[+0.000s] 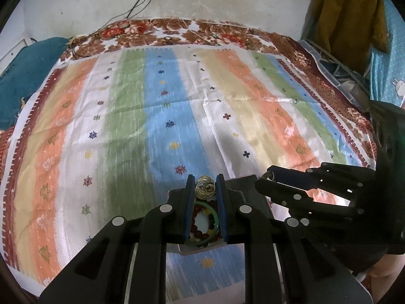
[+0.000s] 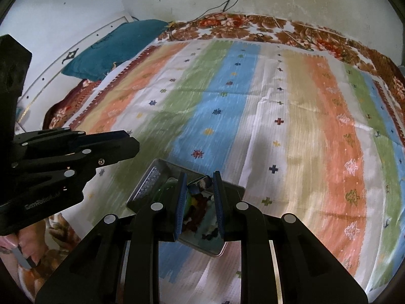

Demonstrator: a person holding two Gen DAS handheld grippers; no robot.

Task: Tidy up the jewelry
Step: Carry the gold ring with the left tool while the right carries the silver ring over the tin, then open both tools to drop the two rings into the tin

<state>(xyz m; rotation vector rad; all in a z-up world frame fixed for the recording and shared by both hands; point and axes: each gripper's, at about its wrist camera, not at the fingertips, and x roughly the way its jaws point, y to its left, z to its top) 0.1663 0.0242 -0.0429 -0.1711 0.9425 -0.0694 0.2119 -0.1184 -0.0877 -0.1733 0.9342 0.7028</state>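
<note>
My left gripper (image 1: 205,183) is shut on a gold filigree ring (image 1: 204,188), pinched between its blue pads. Right under it lies an open metal tin (image 1: 186,252) holding a green bangle (image 1: 215,218) and red beads (image 1: 196,228). My right gripper (image 2: 199,177) is shut on a small silver ring (image 2: 200,184), also above the tin (image 2: 215,251), whose patterned lid (image 2: 148,185) stands open to the left. Dark beads (image 2: 200,202) lie inside. Each gripper shows in the other's view: the right gripper (image 1: 265,177) at the right, the left gripper (image 2: 131,141) at the left.
A striped cloth (image 1: 157,131) with small star and cross motifs covers a bed with a floral blanket (image 1: 177,33). A teal pillow (image 2: 114,48) lies at the far left by the wall. A mustard garment (image 1: 346,12) hangs at the right. A hand (image 2: 15,248) holds the left tool.
</note>
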